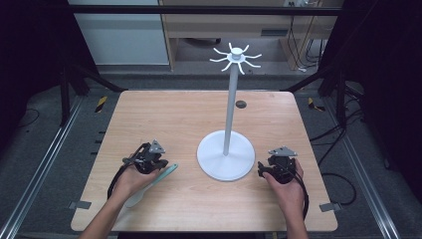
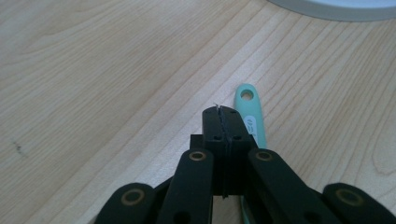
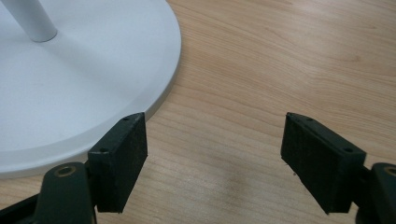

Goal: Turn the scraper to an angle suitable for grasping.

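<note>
The left gripper [image 1: 158, 163] sits low over the near-left part of the table [image 1: 169, 114], its jaws pressed flat together with no gap showing between the pads in the left gripper view. A mint-green spatula [image 2: 250, 117] lies on the wood directly under and just ahead of those jaws; its handle end, with a hanging hole, pokes out past the tips and slightly to their right. Whether the closed tips pinch the handle or merely rest above it is hard to tell from this angle. In the high view the spatula [image 1: 152, 184] runs back under the left hand [image 1: 130, 180], its pale blade toward the table's near edge.

The right gripper [image 1: 264, 171] rests near the table's right side, jaws spread wide with bare wood between them. Its left pad stands just beside the rim of the stand [image 3: 84, 93], close to it but apparently not touching. The right hand [image 1: 288, 185] holds it low to the surface.

The stand [image 1: 226, 154] has a round white base, a slim pole and a crown of curved hooks on top, and stands between the two grippers, a little ahead of them.

The table is light wood with a clear grain, rounded corners and a small dark round cap [image 1: 241, 104] well beyond the stand. Around it lies dark grey floor with metal rails to either side, black frame legs, loose cables at the right, and pale wooden furniture at the back.
</note>
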Available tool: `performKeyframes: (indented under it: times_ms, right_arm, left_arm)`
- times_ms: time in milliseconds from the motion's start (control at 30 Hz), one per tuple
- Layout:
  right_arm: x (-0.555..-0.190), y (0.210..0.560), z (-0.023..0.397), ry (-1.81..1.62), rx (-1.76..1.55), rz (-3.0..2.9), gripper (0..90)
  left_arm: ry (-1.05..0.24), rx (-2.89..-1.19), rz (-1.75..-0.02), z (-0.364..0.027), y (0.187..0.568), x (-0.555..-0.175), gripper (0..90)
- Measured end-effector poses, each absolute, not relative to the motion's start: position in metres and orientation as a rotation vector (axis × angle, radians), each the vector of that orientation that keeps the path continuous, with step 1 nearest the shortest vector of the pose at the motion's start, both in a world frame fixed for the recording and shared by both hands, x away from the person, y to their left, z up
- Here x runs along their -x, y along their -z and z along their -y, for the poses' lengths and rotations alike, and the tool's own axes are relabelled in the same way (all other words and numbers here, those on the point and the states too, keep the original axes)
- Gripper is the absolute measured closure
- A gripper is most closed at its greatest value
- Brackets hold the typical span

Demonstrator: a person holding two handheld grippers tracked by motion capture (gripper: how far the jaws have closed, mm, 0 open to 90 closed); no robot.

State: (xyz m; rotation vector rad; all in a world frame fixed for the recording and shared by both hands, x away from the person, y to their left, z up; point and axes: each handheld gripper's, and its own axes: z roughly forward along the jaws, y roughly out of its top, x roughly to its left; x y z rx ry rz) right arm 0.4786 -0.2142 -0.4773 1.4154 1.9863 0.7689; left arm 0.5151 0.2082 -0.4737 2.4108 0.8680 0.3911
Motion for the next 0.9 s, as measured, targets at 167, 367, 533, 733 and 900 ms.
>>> performKeyframes:
  times_ms: [167,367,533,733,900]
  right_arm:
    - [-0.479,0.477,0.215,-0.774,-1.419,-1.983,22.8]
    - [-0.479,0.477,0.215,-0.772,-1.426,-1.978,22.9]
    - [-0.479,0.477,0.216,-0.772,-1.427,-1.980,22.8]
    - [-0.480,0.477,0.216,-0.776,-1.429,-1.979,22.8]
    - [-0.480,0.476,0.216,-0.783,-1.428,-1.980,22.8]
  left_arm:
    - [-0.386,-2.449,-0.845,-0.205,0.478,-0.514,90.0]
    - [-0.396,-2.473,-0.826,-0.201,0.478,-0.511,90.0]
    - [-0.388,-2.520,-0.758,-0.190,0.477,-0.499,90.0]
    - [-0.370,-2.584,-0.657,-0.176,0.475,-0.485,90.0]
    - [-0.351,-2.578,-0.627,-0.176,0.471,-0.484,90.0]
